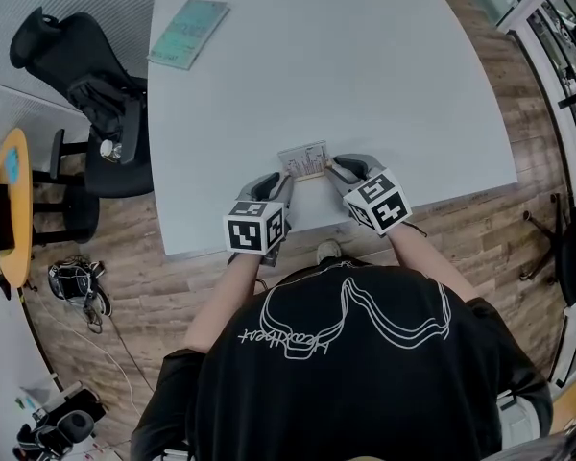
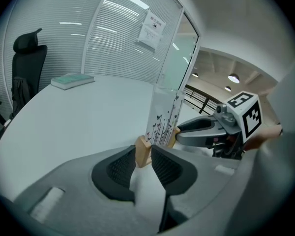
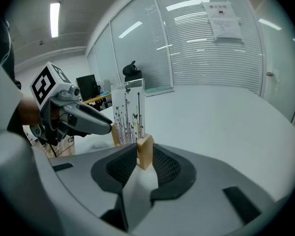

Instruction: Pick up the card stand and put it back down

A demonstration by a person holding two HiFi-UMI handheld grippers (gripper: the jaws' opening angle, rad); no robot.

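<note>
Left gripper (image 1: pixel 282 184) and right gripper (image 1: pixel 337 168) have jaws spread around the card stand (image 1: pixel 303 160) ends.

1. The table (image 1: pixel 384 84) lies bare across centre and right: open passage.
2. A book (image 1: pixel 187 33) blocks the upper left.
3. Lower centre, the card stand (image 1: pixel 303 160) fills the gap between left gripper (image 1: pixel 282 181) and right gripper (image 1: pixel 336 167).

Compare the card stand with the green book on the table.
The card stand stands upright at the near edge of the white table; the green book lies flat at its far left corner. The stand's panel is clear, the book's cover opaque. Both rest on it.
</note>
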